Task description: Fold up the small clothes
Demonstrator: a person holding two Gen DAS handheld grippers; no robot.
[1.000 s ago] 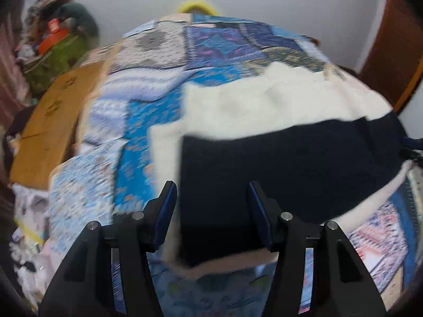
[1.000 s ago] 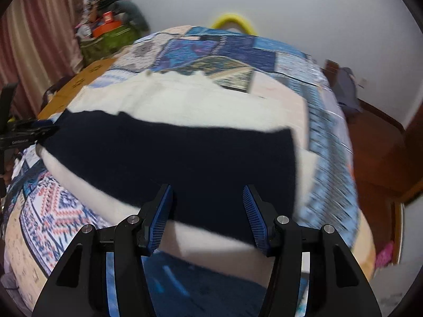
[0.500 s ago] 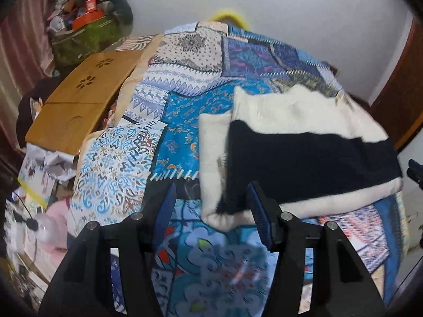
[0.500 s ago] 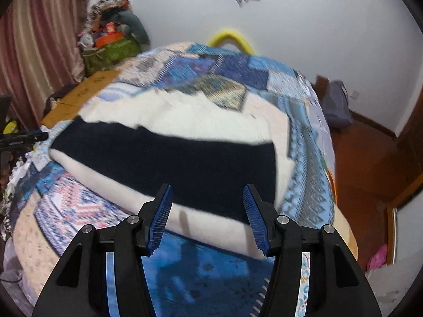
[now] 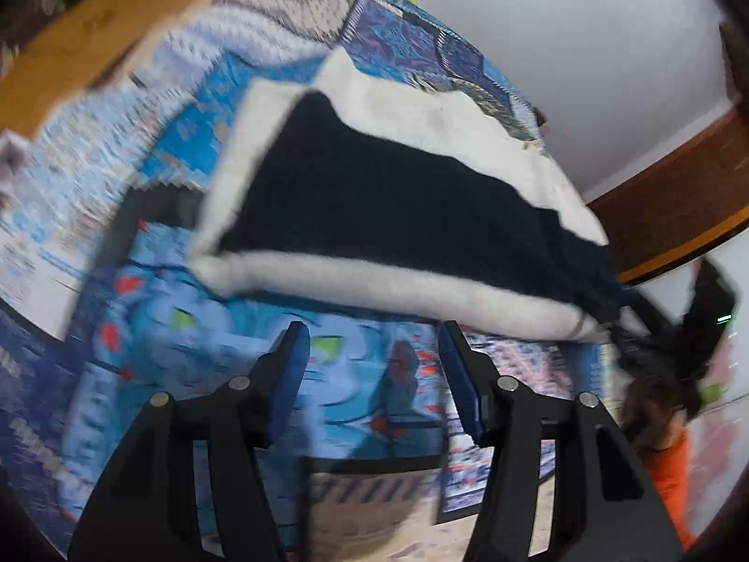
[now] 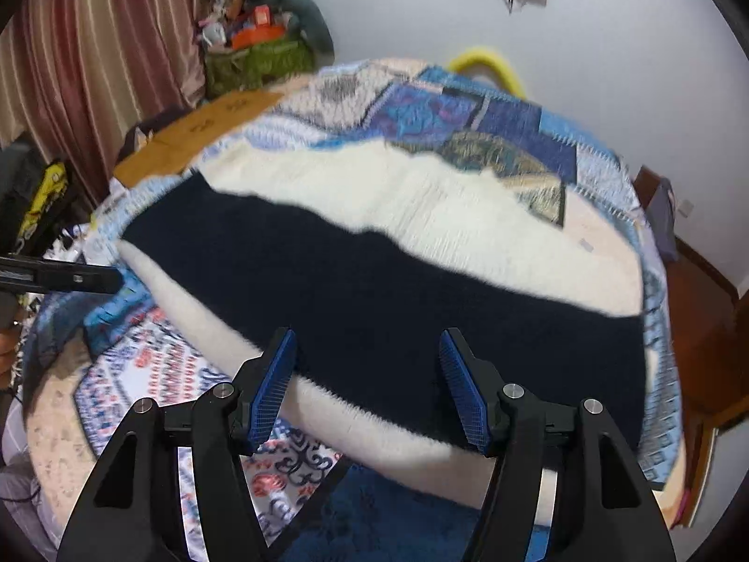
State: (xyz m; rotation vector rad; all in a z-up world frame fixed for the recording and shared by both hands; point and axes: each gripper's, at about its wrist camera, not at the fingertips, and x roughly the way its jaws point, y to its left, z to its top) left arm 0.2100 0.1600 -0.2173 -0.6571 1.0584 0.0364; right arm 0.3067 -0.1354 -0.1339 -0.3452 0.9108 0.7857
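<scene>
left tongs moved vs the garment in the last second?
Yes. The left tongs have backed off: their tips framed the cream-and-navy garment a second ago and now sit short of its near edge, over the quilt, open and empty.

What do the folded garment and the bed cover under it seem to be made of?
Garment: probably a soft knit or fleece, matt, in cream and near-black; its edges look fuzzy. Cover: seemingly thin printed cotton patchwork, matt, with flat patterned panels; blur leaves both open.

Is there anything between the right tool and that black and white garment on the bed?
Nothing visible. The right tool is open, and the garment lies directly ahead on the quilt.
</scene>
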